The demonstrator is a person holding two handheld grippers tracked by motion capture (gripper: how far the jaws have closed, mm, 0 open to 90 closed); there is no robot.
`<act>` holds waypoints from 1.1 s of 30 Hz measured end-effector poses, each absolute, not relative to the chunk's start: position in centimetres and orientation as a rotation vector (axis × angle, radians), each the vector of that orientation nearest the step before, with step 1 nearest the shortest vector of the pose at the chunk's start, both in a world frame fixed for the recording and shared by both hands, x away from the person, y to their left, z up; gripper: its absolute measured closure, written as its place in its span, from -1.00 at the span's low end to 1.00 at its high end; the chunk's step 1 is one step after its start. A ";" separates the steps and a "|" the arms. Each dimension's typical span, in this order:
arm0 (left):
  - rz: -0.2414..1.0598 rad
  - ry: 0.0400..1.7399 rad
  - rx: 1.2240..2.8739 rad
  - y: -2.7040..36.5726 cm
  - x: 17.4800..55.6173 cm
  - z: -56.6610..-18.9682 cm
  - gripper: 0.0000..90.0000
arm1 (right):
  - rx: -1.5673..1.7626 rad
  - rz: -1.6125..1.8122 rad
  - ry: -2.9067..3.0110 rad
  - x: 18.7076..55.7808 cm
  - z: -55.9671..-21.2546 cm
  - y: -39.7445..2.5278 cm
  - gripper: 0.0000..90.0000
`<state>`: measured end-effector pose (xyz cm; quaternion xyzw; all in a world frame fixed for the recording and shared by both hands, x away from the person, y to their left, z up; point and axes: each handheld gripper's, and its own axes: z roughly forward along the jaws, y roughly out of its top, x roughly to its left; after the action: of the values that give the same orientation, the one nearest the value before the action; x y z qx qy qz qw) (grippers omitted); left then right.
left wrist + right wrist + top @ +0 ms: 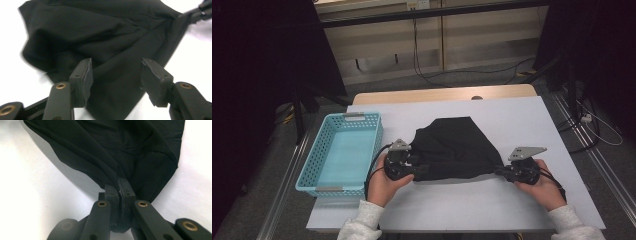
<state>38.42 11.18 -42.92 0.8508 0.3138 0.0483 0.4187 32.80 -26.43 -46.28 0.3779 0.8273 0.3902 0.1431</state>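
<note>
At the near middle of the desk [522, 120], on its white cover, a black garment [454, 147] is laid, rumpled and partly bunched. Its right near corner is pinched by the right gripper [121, 185], the jaws pressed together on the fabric. At its left near edge the left gripper [115, 72] is held, jaws spread apart over the cloth, nothing clamped between them. Near the left edge of the desk a light blue basket [312, 167] is placed, just beside the garment.

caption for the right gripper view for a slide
Right gripper shut on a bunched edge of the black cloth over the white table.
</note>
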 end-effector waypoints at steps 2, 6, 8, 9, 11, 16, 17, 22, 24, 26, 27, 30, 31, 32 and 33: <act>0.110 0.756 2.151 10.6 38.2 -43.3 -0.13 | 1.095 1.125 2.387 32.8 -46.3 -26.4 0.95; 0.117 0.709 2.188 10.0 37.8 -44.0 -0.23 | 1.103 1.126 2.384 32.9 -46.4 -26.5 0.95; 0.133 0.695 2.203 10.0 37.8 -44.4 -0.28 | 1.109 1.128 2.385 32.9 -46.4 -26.5 0.95; 0.137 0.690 2.211 10.0 37.8 -44.6 -0.30 | 1.114 1.128 2.384 32.9 -46.4 -26.5 0.95; 0.160 0.675 2.237 10.0 37.7 -44.9 -0.33 | 1.116 1.128 2.380 33.0 -46.5 -26.5 0.95; 0.153 0.672 2.252 10.3 38.0 -45.8 -0.44 | 1.134 1.135 2.374 33.1 -46.5 -26.6 0.95; 0.152 0.668 2.253 10.4 38.0 -46.0 -0.45 | 1.136 1.136 2.375 33.1 -46.5 -26.6 0.95; 0.164 0.654 2.252 10.4 38.1 -46.1 -0.47 | 1.144 1.141 2.373 33.1 -46.5 -26.6 0.95; 0.189 0.636 2.257 10.3 38.0 -46.3 -0.47 | 1.153 1.142 2.370 33.1 -46.5 -26.6 0.95; 0.220 0.618 2.269 10.2 38.0 -46.4 -0.46 | 1.154 1.145 2.366 33.1 -46.5 -26.7 0.95; 0.229 0.612 2.274 10.2 37.9 -46.4 -0.44 | 1.161 1.144 2.361 33.0 -46.5 -26.7 0.96; 0.252 0.597 2.280 10.4 37.9 -46.4 -0.33 | 1.173 1.155 2.343 33.1 -46.4 -27.0 0.96; 0.254 0.600 2.279 10.4 37.9 -46.4 -0.31 | 1.178 1.159 2.338 33.1 -46.4 -27.0 0.96; 0.255 0.605 2.272 10.4 37.9 -46.4 -0.28 | 1.184 1.163 2.333 33.1 -46.4 -27.1 0.96; 0.257 0.607 2.270 10.4 37.9 -46.4 -0.27 | 1.185 1.165 2.333 33.1 -46.4 -27.1 0.96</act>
<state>37.93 10.39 -46.38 0.8885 0.2375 0.1008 0.3794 33.09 -27.10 -46.35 0.4098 0.8067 0.4027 0.1383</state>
